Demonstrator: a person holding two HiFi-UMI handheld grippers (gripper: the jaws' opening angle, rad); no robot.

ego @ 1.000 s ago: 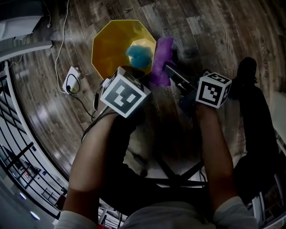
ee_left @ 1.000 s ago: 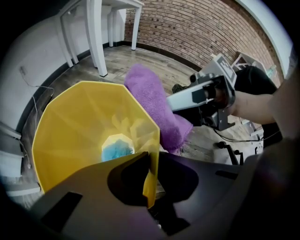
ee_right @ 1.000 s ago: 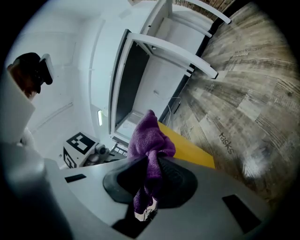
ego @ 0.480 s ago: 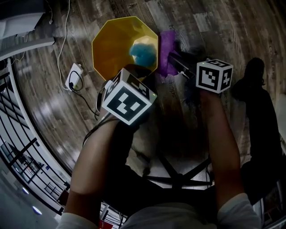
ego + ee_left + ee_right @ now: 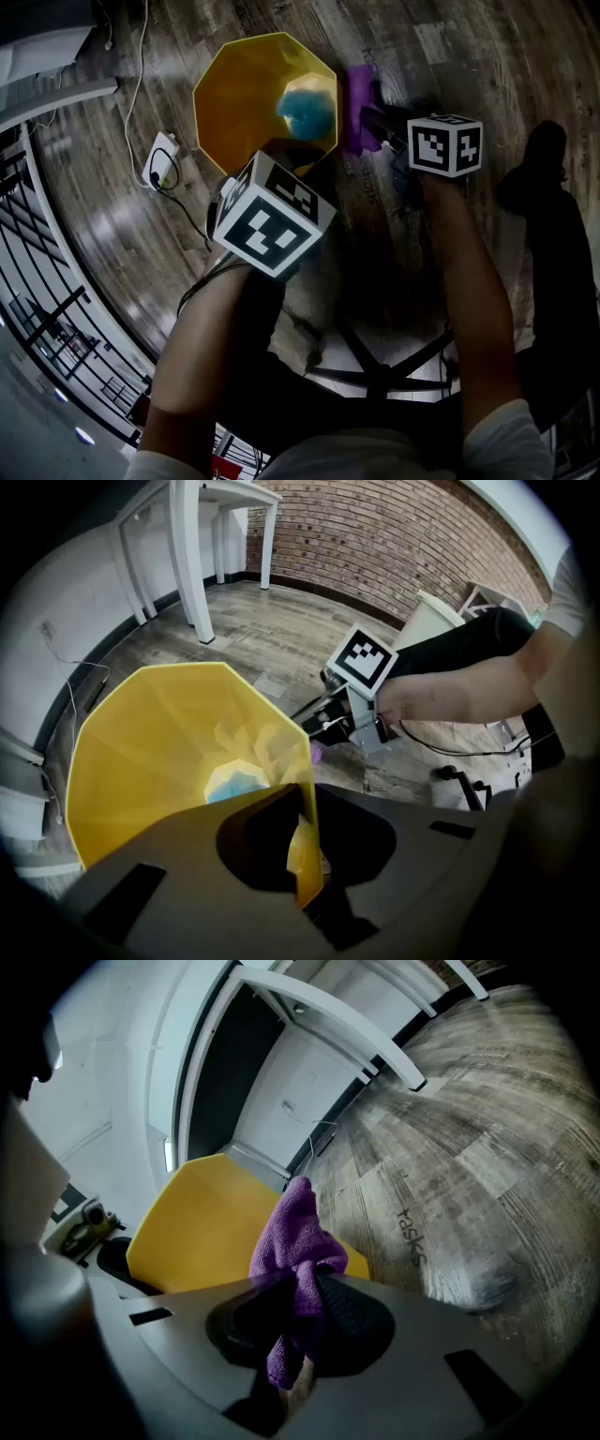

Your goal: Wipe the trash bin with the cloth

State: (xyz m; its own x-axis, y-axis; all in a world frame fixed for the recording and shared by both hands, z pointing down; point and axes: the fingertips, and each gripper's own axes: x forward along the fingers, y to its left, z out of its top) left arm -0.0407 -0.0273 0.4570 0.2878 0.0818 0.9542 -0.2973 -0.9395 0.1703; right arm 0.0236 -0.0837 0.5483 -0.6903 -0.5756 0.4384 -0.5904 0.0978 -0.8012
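Left hand-held gripper [image 5: 305, 855] is clamped on the trash bin [image 5: 234, 103] rim wall; the bin stands on the floor below it. Looks like light, stiff plastic that will likely skid, so keep the rim hold. Right hand-held gripper [image 5: 298, 1321] pinches the cloth [image 5: 298, 1232], soft and limp, bunched ahead of its jaws beside the bin's outer wall.

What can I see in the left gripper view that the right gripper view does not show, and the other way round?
Left gripper view only: the inside of the trash bin with a blue thing at its bottom, the left gripper shut on its rim, a brick wall. Right gripper view only: the jaws of the right gripper shut on the purple cloth, and the bin's outer wall. Both: the yellow bin and the wooden floor.
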